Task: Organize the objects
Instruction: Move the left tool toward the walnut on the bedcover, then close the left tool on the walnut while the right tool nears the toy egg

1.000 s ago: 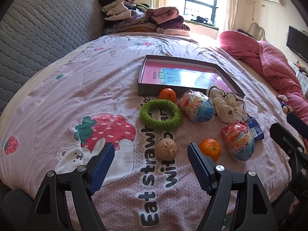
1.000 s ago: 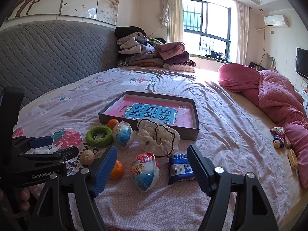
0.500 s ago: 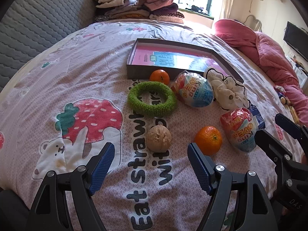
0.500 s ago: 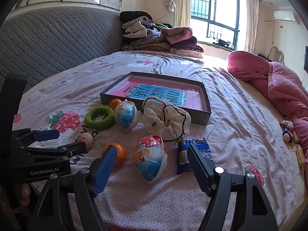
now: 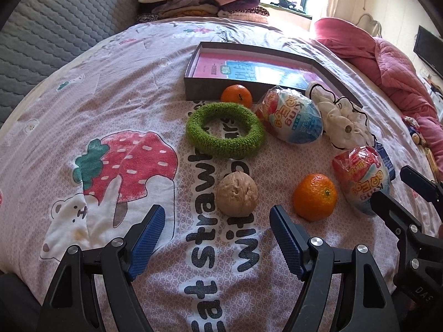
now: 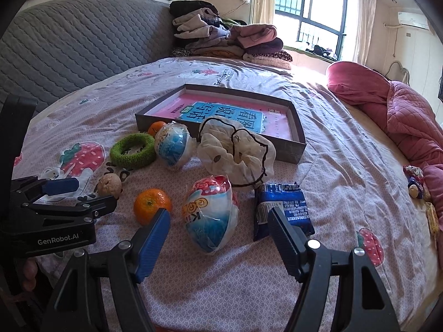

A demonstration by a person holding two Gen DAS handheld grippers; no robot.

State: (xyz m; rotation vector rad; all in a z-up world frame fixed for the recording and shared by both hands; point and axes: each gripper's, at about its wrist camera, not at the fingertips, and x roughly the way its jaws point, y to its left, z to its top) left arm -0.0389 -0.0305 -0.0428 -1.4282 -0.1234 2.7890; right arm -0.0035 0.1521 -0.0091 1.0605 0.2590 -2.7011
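The hard, round, tan walnut [image 5: 237, 193] is seen low in the middle, just ahead of the left gripper [image 5: 217, 233]. Its jaws are held wide and empty. It could roll, so its sides should be pinched.

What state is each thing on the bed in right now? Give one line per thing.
Left gripper: jaws open, empty.
Right gripper: jaws open, empty.
Box: open, holding a book.
Walnut: whole, loose on the sheet.
Near toy egg: wrapped, lying down.
Blue snack packet: sealed, flat.
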